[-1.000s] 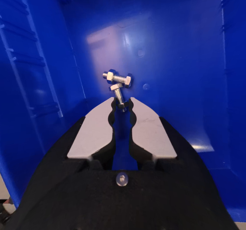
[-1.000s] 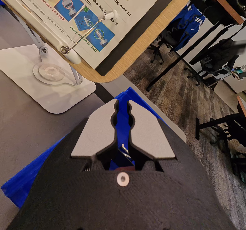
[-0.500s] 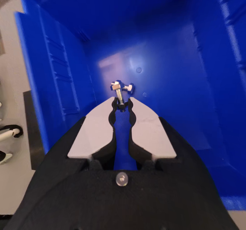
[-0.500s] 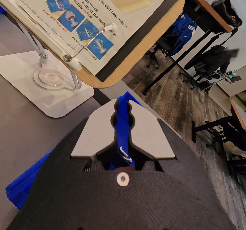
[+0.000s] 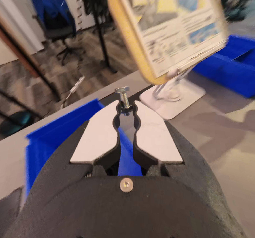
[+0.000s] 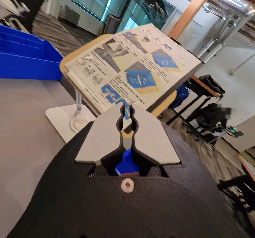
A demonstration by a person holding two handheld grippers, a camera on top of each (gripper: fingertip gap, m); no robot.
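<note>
Left wrist view shows the left tool (image 5: 125,108), clamped on a nutted bolt (image 5: 123,98), now lifted clear of the blue bin (image 5: 62,126) beneath it, while the right tool (image 6: 127,107) hangs nearly closed, empty.

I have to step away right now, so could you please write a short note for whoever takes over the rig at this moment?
Left gripper: shut on a bolt at its nut, head up, held above the near blue bin.
Right gripper: nearly shut, holds nothing, pointing at the sheet stand.
Second blue bin sits beyond the stand on the grey table.
Done: one bolt is out of the bin.
Left: the nut is still on it.
</note>
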